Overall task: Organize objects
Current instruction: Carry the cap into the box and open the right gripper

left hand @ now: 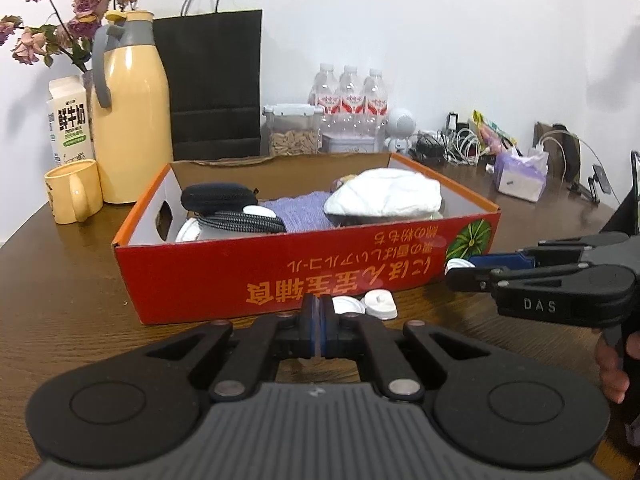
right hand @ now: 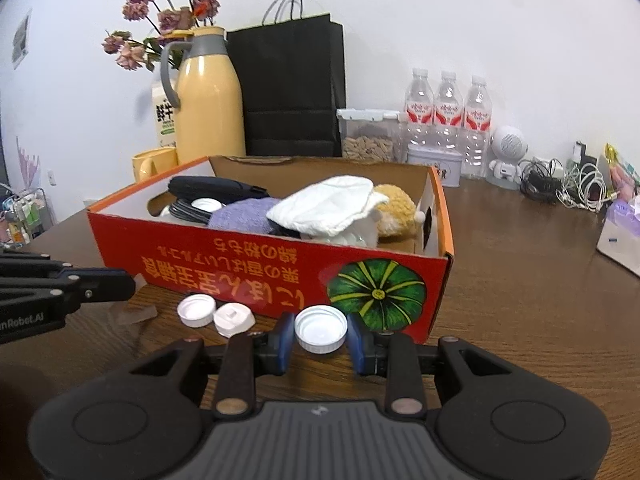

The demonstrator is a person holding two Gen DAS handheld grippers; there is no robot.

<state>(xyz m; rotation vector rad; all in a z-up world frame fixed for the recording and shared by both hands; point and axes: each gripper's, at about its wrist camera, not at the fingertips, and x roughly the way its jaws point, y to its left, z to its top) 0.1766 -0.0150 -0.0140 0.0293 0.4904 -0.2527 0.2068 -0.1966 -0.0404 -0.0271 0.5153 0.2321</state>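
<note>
The right gripper (right hand: 321, 338) is clamping a white cap (right hand: 321, 328) just before the red box (right hand: 256, 264) — likely bound inside; the left gripper's (left hand: 319, 330) jaws are pressing together, empty.

Between the jaws of the right gripper (right hand: 321, 338) a smooth white plastic cap (right hand: 321, 329) is seen. Ahead of them, glossy printed cardboard forms the red box (right hand: 256, 268); soft cloth (right hand: 332, 206) and fuzzy plush (right hand: 396, 208) lie inside. Beneath, polished wood grain marks the table (right hand: 520, 300).

Milk carton (right hand: 163, 114): hiding partly behind flask (right hand: 208, 96). Plush toy (right hand: 396, 210): lying half under white cloth (right hand: 328, 204).
</note>
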